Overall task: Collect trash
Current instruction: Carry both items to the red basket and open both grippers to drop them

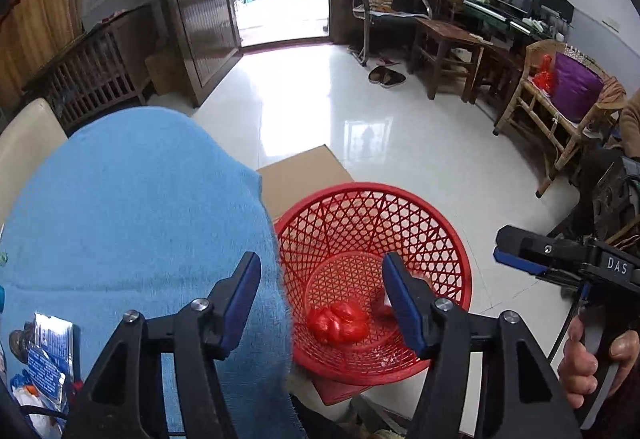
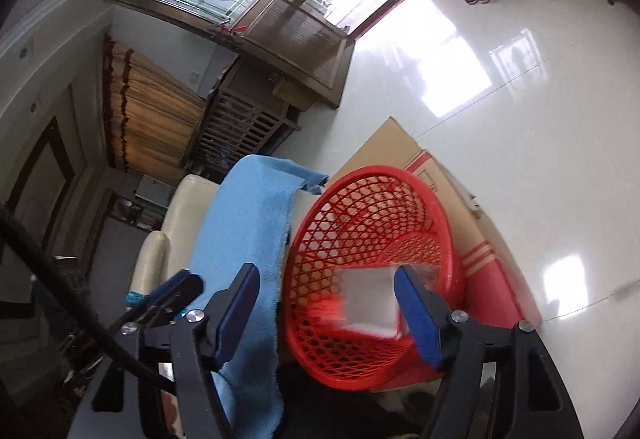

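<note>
A red mesh basket [image 1: 404, 223] stands on the floor beside a table draped in a blue towel [image 1: 140, 219]. A crumpled red plastic bag [image 1: 338, 323] lies on its bottom. My left gripper [image 1: 320, 259] hangs open over the basket with nothing between its fingers. In the right wrist view my right gripper [image 2: 326, 271] is open above the basket [image 2: 360, 215]. A blurred white square piece [image 2: 370, 303] is in the air just inside its right finger, with no pad pressing on it. The right gripper [image 1: 520, 251] also shows at the right of the left wrist view.
A flat cardboard box [image 1: 304, 175] lies under and behind the basket. Several packets [image 1: 48, 351] sit on the towel at the near left. Wooden chairs and a stool [image 1: 448, 51] line the right wall, and slippers [image 1: 386, 77] lie on the white tile floor.
</note>
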{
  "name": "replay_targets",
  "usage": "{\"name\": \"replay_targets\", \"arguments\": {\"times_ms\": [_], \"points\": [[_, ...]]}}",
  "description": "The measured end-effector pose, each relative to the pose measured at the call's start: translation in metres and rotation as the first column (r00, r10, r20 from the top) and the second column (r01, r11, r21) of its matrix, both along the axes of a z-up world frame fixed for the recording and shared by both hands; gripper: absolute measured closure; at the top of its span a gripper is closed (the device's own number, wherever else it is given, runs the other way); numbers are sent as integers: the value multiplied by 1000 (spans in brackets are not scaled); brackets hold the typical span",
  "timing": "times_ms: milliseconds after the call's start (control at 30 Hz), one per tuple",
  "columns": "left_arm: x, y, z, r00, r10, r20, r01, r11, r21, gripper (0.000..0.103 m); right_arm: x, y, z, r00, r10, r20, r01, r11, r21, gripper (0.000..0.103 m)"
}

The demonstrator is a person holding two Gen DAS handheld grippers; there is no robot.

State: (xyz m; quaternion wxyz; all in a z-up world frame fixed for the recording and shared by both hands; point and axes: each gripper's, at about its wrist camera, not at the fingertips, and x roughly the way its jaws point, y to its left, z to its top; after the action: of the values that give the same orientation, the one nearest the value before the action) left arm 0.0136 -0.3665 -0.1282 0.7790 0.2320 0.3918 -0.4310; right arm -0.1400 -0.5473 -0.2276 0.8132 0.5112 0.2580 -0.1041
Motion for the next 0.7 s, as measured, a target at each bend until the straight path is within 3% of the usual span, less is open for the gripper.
{"name": "replay_targets", "arguments": {"times_ms": [100, 200, 400, 500, 600, 700], "points": [[2, 14, 8, 1000, 16, -19, -17, 1000, -17, 39, 2, -7, -2, 1000, -17, -24, 16, 1000, -26, 28], [-4, 38, 24, 999, 29, 23, -28, 999, -40, 39, 14, -29, 0, 998, -51, -37, 49, 998, -34, 28], [-7, 100, 41, 992, 87, 91, -82, 995, -64, 38, 87, -72, -4, 980, -91, -175, 81, 995, -64, 28], [-6, 135, 47, 983, 145, 116, -137, 988, -74, 38, 133, -82, -17, 962, -82, -259, 69, 996, -59, 28], [1, 172, 52, 969, 222, 113, -211, 973, -97, 38, 170, -80, -36, 925, -69, -374, 47, 997, -69, 30], [9, 209, 55, 948, 306, 91, -294, 948, -126, 38, 187, -73, -52, 891, -49, -451, 17, 997, -74, 40]]}}
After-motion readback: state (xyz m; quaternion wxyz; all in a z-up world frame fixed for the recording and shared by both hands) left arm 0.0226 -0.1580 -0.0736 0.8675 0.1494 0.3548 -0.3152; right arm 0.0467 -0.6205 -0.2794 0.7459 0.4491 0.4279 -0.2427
